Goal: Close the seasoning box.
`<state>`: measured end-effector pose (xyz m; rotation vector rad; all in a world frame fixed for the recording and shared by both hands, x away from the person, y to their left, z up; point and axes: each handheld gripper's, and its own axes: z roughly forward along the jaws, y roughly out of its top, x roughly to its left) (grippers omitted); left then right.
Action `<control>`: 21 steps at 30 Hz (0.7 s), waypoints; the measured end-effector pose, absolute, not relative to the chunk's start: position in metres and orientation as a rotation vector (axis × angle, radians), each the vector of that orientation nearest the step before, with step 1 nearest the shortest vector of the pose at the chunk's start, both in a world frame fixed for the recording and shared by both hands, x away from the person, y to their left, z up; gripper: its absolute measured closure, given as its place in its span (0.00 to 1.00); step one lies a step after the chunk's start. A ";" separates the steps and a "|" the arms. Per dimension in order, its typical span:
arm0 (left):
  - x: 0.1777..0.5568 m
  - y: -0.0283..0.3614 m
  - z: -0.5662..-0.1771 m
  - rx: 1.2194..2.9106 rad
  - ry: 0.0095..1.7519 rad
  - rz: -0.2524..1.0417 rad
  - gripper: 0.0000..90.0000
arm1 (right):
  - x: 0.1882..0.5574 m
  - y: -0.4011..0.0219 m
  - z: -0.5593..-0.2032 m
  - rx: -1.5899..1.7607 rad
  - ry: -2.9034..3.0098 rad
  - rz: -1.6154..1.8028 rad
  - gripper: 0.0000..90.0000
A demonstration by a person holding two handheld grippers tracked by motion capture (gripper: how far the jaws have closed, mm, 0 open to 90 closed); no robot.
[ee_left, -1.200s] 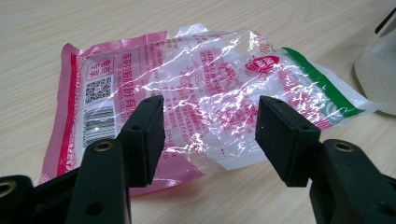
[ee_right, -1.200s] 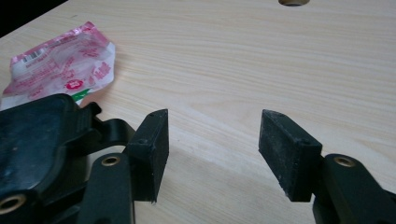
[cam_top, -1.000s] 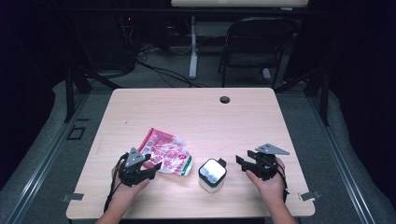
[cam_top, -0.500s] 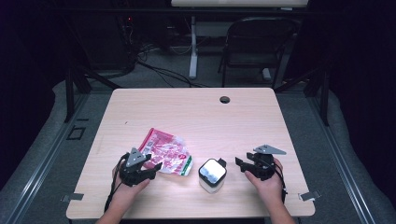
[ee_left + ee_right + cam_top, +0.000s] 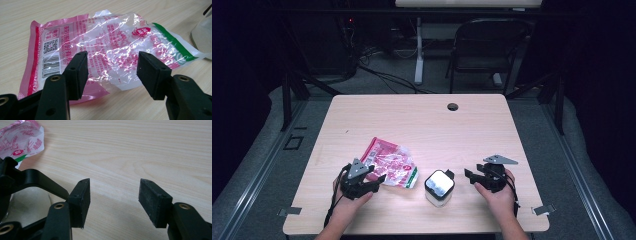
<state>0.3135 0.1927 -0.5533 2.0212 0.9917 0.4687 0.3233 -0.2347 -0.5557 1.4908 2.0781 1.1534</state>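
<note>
Little has shifted since a second ago: the right gripper (image 5: 472, 176) has edged slightly toward the white jar (image 5: 439, 187), while the left gripper (image 5: 374, 181) stays low at the near edge of the pink plastic packet (image 5: 391, 165) on the wooden table (image 5: 472, 125). Both sets of jaws stand apart and empty, the left pair framing the crinkled packet just ahead, so the step in hand looks like the approach for a pinch, calling for a short advance and a close on the film. Off the right gripper's left jaw sits the jar, probably lidded, with nothing blocking either reach.
</note>
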 end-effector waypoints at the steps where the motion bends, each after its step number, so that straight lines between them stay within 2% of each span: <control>1: 0.314 0.193 -0.553 2.021 0.992 0.469 0.47 | 0.324 -0.235 -0.556 1.493 2.075 1.155 0.48; 21: 0.315 0.194 -0.553 2.017 0.998 0.462 0.47 | 0.323 -0.236 -0.556 1.498 2.073 1.146 0.47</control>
